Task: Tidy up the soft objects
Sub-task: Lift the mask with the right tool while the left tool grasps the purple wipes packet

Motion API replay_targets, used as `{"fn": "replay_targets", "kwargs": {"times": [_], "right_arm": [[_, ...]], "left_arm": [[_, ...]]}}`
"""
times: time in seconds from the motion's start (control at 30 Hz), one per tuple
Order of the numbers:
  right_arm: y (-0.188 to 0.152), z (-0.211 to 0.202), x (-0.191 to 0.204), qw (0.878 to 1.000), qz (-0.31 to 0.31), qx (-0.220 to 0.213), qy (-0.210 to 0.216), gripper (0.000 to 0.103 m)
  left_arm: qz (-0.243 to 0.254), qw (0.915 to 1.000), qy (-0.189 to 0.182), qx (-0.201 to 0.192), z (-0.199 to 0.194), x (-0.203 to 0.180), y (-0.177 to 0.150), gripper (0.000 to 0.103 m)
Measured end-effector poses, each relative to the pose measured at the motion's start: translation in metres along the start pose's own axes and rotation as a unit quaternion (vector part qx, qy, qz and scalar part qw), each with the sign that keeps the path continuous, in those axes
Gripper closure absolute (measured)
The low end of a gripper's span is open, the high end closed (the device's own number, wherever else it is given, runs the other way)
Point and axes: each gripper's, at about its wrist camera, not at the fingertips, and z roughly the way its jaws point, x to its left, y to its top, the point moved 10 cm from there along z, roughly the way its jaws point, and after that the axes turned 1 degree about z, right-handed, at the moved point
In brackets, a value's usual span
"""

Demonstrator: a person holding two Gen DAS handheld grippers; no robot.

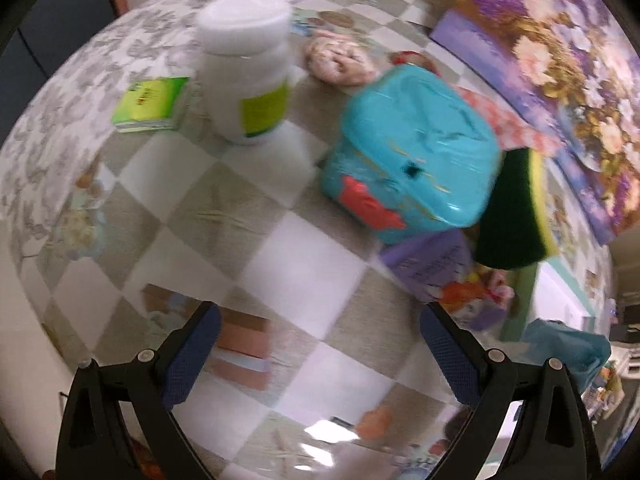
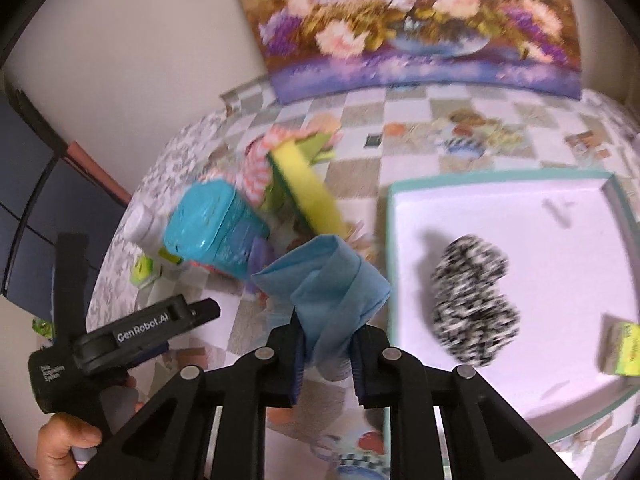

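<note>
My right gripper (image 2: 327,354) is shut on a light blue cloth (image 2: 332,280) and holds it above the table, just left of a white tray (image 2: 500,196). A black-and-white fuzzy item (image 2: 474,300) and a yellow-green sponge (image 2: 624,348) lie in the tray. A yellow and dark green sponge (image 2: 308,188) (image 1: 516,208) leans beside a teal wipes pack (image 1: 412,160) (image 2: 216,228). My left gripper (image 1: 320,356) hangs open over the bare checked tablecloth (image 1: 280,264), with nothing between its fingers. The blue cloth (image 1: 568,348) shows at the right edge of the left wrist view.
A white bottle (image 1: 248,68), a green packet (image 1: 150,106) and a pinkish crumpled item (image 1: 340,58) stand behind the wipes pack. A purple pack (image 1: 432,264) lies below it. A flower painting (image 2: 420,24) leans on the wall. A hand (image 2: 68,444) grips the left tool.
</note>
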Motion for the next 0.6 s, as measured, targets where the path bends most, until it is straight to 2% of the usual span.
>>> {"fn": "replay_targets", "kwargs": {"times": [0.1, 0.23, 0.37, 0.6], "right_arm": [[0.009, -0.013, -0.015, 1.000, 0.002, -0.020, -0.019, 0.083], [0.018, -0.030, -0.042, 0.998, 0.004, -0.042, -0.054, 0.083], [0.025, -0.046, -0.066, 0.995, 0.012, -0.062, -0.071, 0.083], [0.028, -0.064, -0.109, 0.992, 0.043, -0.077, -0.085, 0.083]], "left_arm": [[0.001, 0.9995, -0.030, 0.006, 0.000, -0.015, -0.005, 0.004], [-0.002, 0.9992, -0.039, 0.001, 0.002, -0.027, -0.010, 0.003], [-0.009, 0.9981, -0.061, 0.000, 0.006, -0.043, -0.009, 0.003], [-0.022, 0.9971, -0.067, 0.029, 0.030, -0.074, -0.012, 0.004]]}}
